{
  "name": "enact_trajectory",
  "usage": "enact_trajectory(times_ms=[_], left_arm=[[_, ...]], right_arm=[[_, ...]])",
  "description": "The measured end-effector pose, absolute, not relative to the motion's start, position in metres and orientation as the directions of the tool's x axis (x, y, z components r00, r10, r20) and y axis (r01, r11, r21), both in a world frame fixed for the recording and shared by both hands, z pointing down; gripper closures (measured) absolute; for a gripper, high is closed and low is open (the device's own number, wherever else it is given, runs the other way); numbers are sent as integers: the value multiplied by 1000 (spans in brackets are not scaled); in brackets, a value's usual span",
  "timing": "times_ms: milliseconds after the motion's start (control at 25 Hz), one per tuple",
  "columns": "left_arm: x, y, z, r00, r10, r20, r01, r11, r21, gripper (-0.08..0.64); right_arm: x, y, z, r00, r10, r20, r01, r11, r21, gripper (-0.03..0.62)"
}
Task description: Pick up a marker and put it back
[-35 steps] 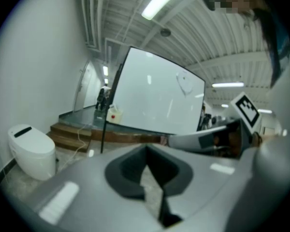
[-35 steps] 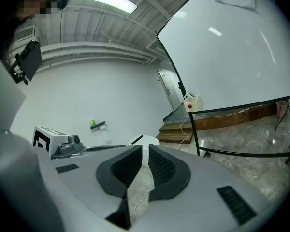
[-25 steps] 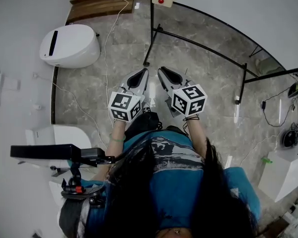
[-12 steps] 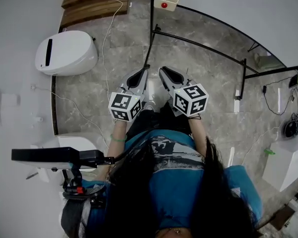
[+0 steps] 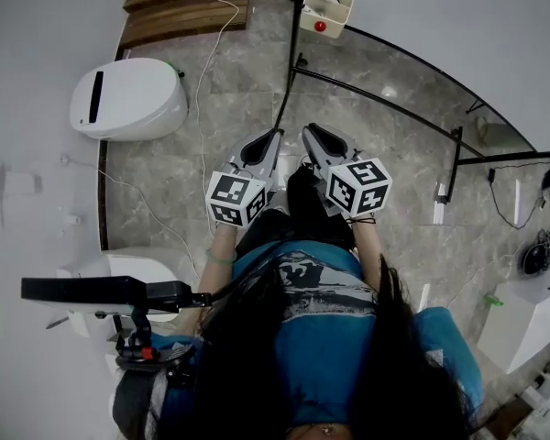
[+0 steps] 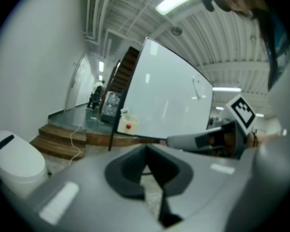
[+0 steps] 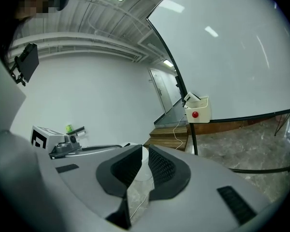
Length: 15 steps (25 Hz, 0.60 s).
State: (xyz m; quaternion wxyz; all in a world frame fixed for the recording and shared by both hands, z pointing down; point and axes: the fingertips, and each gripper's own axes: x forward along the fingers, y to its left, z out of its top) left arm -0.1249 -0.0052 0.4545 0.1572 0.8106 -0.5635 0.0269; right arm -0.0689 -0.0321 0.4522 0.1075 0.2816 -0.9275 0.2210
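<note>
No marker shows in any view. In the head view both grippers are held side by side in front of the person, over the marble floor. My left gripper (image 5: 267, 139) and my right gripper (image 5: 309, 133) point toward the whiteboard stand (image 5: 376, 99). In the left gripper view the left gripper's (image 6: 147, 154) pads meet with nothing between them. The right gripper's (image 7: 145, 153) pads stand almost together, also empty. A white box with a red dot (image 5: 324, 8) hangs at the whiteboard's (image 7: 232, 57) near corner, ahead of both grippers.
A white rounded pod (image 5: 128, 97) sits on the floor at the left, near wooden steps (image 5: 188, 3). A white cable (image 5: 202, 71) trails across the floor. A black arm with a clamp (image 5: 101, 290) juts out at the lower left. White furniture (image 5: 532, 312) stands at the right.
Both grippers have drifted slightly right and toward the whiteboard; the head view has shifted with them. The jaws stay as they were.
</note>
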Motion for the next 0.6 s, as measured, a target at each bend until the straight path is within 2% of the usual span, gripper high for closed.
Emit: enact_trajectory(times_ms=[600], left_arm=[[-130, -177, 446, 350, -909, 224, -928, -304, 217, 557]], right_arm=[[-74, -210, 434, -830, -480, 282, -555, 754, -350, 546]])
